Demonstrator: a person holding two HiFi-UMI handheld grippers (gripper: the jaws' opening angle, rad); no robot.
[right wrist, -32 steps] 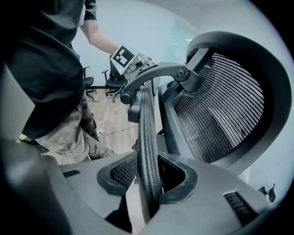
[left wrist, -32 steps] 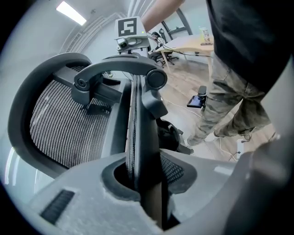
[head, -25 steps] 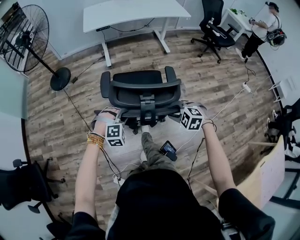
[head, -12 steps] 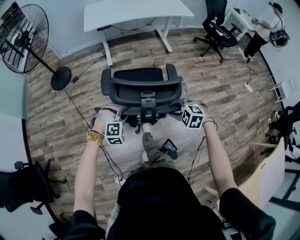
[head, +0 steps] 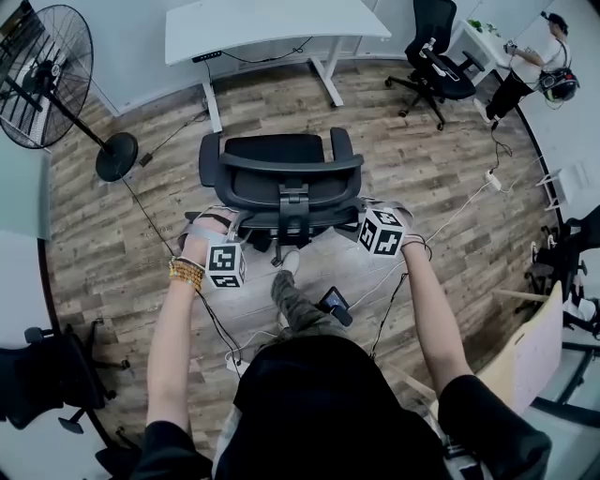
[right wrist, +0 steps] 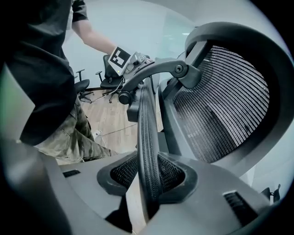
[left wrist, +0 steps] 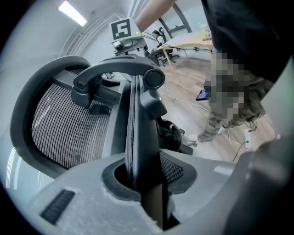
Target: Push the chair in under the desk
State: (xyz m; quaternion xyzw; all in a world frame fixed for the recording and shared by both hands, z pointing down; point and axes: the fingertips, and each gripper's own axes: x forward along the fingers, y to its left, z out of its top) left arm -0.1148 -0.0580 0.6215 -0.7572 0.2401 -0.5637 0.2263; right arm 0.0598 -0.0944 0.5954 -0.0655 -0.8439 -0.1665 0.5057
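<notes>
**Chair [head: 281,173] held at both sides, not yet under the desk [head: 272,23]**

On the side of the chair farthest from the desk, the left gripper [head: 214,232] and the right gripper [head: 368,217] were each clamped on an outer edge of the backrest [head: 281,202]. Their broad grey moulded jaws stood partly apart, pinching the thin black mesh and its hard curved plastic frame. The chair faced the desk squarely, roughly in line with the gap between the desk's legs. A stretch of bare wood-grain plank floor [head: 281,108] lay between the padded seat and the desk's near edge. By that showing the grip was made and the aim looked sound. Most of the push remained, with the seat yet to pass beneath the smooth white top. A cable [head: 178,131] trailed across the floor to the left of the desk's legs.
</notes>
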